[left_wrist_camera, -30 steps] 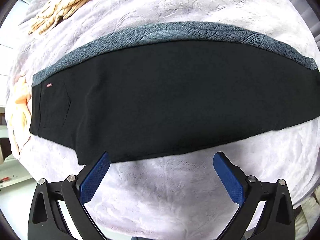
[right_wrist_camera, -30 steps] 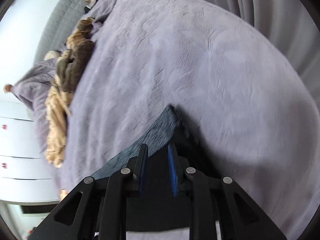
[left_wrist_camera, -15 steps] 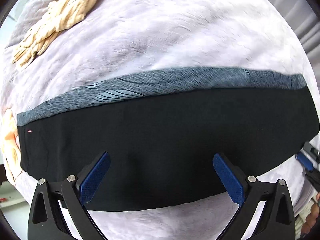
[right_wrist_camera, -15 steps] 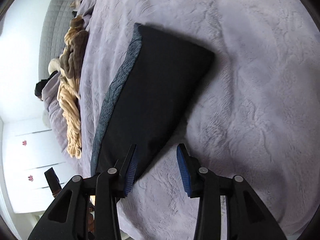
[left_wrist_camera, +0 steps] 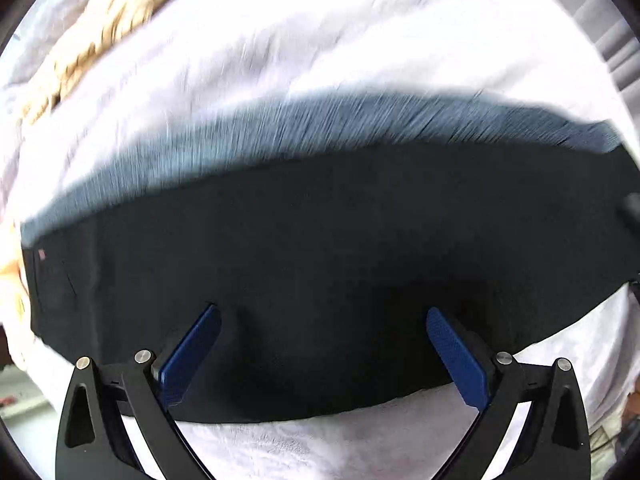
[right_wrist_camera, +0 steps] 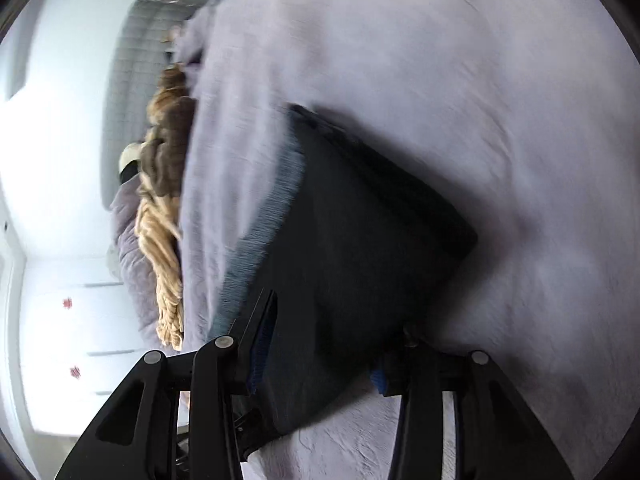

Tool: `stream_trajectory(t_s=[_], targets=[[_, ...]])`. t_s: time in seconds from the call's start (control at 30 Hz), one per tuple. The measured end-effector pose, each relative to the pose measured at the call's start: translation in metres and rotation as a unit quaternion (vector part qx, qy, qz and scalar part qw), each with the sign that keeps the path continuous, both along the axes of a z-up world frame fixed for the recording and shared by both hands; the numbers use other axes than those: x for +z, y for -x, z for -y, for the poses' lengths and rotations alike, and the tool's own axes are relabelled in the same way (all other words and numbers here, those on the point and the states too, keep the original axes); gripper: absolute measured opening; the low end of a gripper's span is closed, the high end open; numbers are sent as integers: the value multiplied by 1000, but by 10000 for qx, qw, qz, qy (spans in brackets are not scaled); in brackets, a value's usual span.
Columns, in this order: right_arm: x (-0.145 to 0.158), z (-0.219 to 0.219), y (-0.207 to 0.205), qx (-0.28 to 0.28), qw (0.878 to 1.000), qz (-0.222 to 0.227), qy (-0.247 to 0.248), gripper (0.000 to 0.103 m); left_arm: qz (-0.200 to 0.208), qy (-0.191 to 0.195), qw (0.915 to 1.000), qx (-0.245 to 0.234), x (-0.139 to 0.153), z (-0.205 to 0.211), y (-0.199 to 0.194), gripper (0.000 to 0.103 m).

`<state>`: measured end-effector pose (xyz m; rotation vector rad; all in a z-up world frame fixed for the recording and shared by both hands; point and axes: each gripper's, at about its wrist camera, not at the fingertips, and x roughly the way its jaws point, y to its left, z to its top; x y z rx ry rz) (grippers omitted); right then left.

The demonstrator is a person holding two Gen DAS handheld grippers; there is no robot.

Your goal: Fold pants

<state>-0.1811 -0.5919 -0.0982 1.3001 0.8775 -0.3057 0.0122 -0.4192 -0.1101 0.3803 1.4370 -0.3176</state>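
Observation:
Black pants (left_wrist_camera: pixel 320 248) lie folded lengthwise across the pale bed cover, a grey-blue inner strip (left_wrist_camera: pixel 304 136) showing along their far edge. My left gripper (left_wrist_camera: pixel 320 336) is open, its blue pads spread wide over the near edge of the pants. In the right wrist view the pants (right_wrist_camera: pixel 360 240) run away from me, leg end farthest. My right gripper (right_wrist_camera: pixel 320 344) is open, its jaws straddling the near part of the pants; the right pad is mostly hidden behind cloth.
The lilac bed cover (right_wrist_camera: pixel 460 80) spreads all round. A beige and brown knitted blanket (right_wrist_camera: pixel 164 208) lies bunched along the far side, also at the top left in the left wrist view (left_wrist_camera: pixel 100 40). A grey headboard (right_wrist_camera: pixel 132 80) and white drawers (right_wrist_camera: pixel 68 320) stand beyond.
Both grippers have moved in over the pants. The right gripper, shut a second ago, has opened wide and now straddles the cloth. The left gripper stays open, lower over the near edge.

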Motion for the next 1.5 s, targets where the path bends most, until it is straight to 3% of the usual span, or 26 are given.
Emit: stream_trajectory(t_s=[0.13, 0.3, 0.33, 0.47, 0.57, 0.63, 0.7, 0.73, 0.83, 0.9, 0.97, 1.1, 1.17, 1.27, 1.37, 1.5], targets=[[-15, 0, -2, 153, 9994, -290, 91, 44, 609, 71, 9980, -146, 9, 34, -26, 103], [-24, 0, -4, 340, 9988, -253, 248, 44, 678, -241, 9974, 61, -44, 61, -68, 103], [-24, -1, -6, 427, 9985, -229, 273, 45, 745, -207, 9969, 118, -44, 61, -70, 103], [-29, 6, -3, 436, 9989, -170, -18, 47, 688, -180, 9975, 53, -16, 51, -69, 103], [-34, 9, 0, 375, 9990, -98, -225, 47, 703, 244, 9971, -128, 7, 41, -41, 103], [-33, 10, 0, 304, 9989, -95, -340, 47, 738, 238, 9965, -300, 4, 45, -19, 103], [-30, 11, 1, 194, 9992, -64, -348, 37, 532, 68, 9976, -441, -18, 53, -7, 103], [-26, 10, 1, 167, 9995, -69, -277, 18, 427, 5, 9981, -449, -34, 55, -5, 103], [-5, 4, -3, 239, 9997, 77, -35, 14, 474, 23, 9979, -451, -37, 51, -3, 103], [19, -8, -12, 530, 9977, 66, 421, 14, 303, 119, 9980, -547, -24, 44, -6, 103], [45, -21, -20, 833, 9924, 100, 901, 14, 423, 311, 9973, -518, -3, 23, -10, 103], [104, -63, -44, 1505, 9706, 250, 1862, 14, 702, 615, 9952, -287, 38, -46, -19, 103], [123, -89, -56, 1828, 9577, 285, 2202, 14, 784, 597, 9951, -108, 50, -90, -25, 103], [145, -149, -84, 2471, 9289, 252, 2748, 14, 786, 432, 9959, 129, 56, -154, -32, 103], [143, -210, -112, 2989, 9043, 130, 3045, 15, 737, 302, 9965, 257, 57, -205, -30, 103], [94, -310, -155, 3596, 8769, -330, 3174, 28, 623, 42, 9973, 374, 52, -257, -35, 103]])
